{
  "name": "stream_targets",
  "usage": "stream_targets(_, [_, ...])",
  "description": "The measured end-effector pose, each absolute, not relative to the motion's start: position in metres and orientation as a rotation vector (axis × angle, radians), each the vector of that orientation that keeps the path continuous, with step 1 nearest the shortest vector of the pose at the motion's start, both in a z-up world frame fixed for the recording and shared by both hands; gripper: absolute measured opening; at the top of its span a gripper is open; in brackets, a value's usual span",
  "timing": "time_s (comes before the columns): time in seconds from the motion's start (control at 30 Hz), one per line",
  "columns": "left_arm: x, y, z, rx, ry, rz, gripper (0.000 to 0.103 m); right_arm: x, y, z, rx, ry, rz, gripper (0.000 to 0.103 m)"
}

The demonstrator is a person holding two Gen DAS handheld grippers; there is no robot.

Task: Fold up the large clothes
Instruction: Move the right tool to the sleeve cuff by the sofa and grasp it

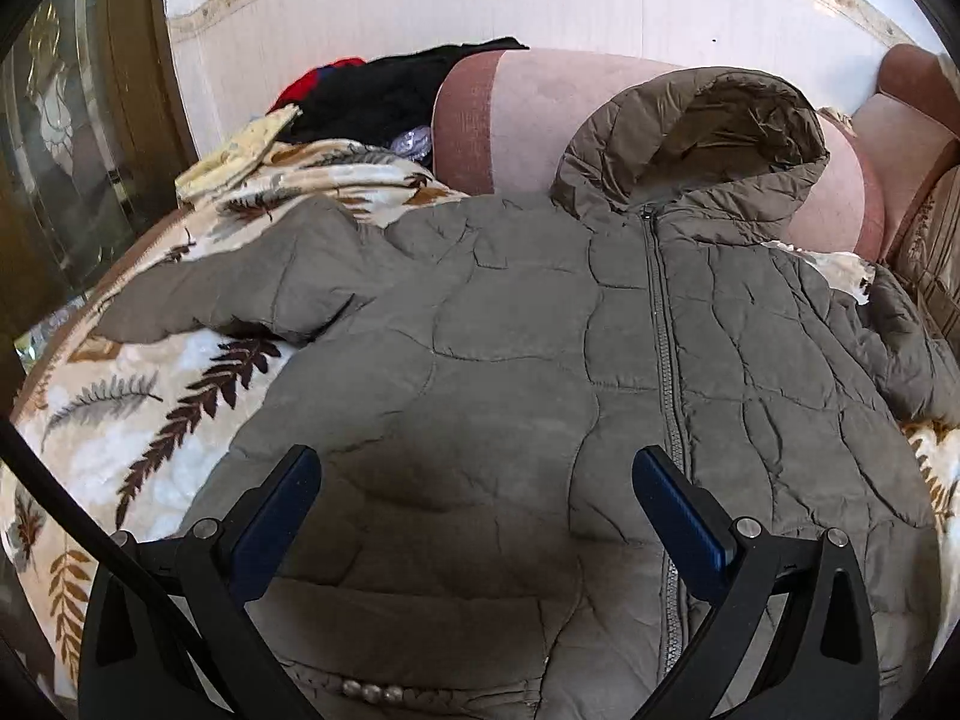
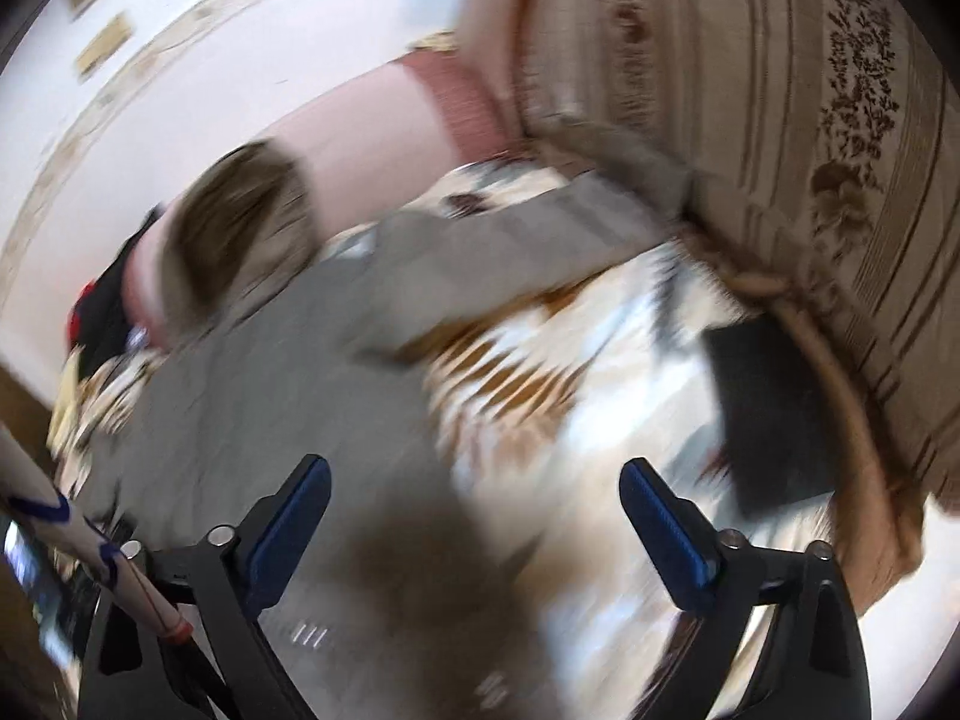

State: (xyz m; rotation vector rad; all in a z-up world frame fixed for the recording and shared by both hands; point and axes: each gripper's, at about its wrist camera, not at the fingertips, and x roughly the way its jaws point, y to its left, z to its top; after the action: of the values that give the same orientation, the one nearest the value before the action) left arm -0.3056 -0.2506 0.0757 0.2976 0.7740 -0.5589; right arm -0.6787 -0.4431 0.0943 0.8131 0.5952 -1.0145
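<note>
Two sets of tongs tilt downward over a bed, both released with nothing between their blue pads. The left tongs (image 1: pixel 477 462) hang above the lower front of a grey-brown quilted jacket (image 1: pixel 510 324), which lies spread flat, zipper (image 1: pixel 666 324) closed just beside the right pad, hood (image 1: pixel 696 138) far ahead against a pink bolster (image 1: pixel 528 114). The right tongs (image 2: pixel 474 477) hover over the jacket's edge and the leaf-print blanket (image 2: pixel 600 360). Only this blurred view shows a dark flat object (image 2: pixel 774 408) and a striped cushion (image 2: pixel 750 120) ahead to the right. No writing is legible.
</note>
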Motion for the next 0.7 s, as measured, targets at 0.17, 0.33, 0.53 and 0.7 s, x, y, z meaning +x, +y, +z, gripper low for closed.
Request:
stream_targets(0.17, [-0.306,-0.252,0.071,0.322,0.769,-0.559,0.103,-0.709,-0.53,0.096,0.856,0.567,-1.146,0.085])
stream_targets(0.33, [-0.311,-0.26,0.064,0.357,0.761,-0.567,0.103,-0.726,-0.592,0.091,0.85,0.554,-1.249,0.081])
stream_targets(0.53, [-0.315,-0.268,0.058,0.393,0.755,-0.58,0.103,-0.731,-0.651,0.066,0.854,0.561,-1.333,0.073])
stream_targets(0.7, [-0.312,-0.271,0.054,0.401,0.759,-0.581,0.103,-0.721,-0.684,0.045,0.844,0.59,-1.371,0.065])
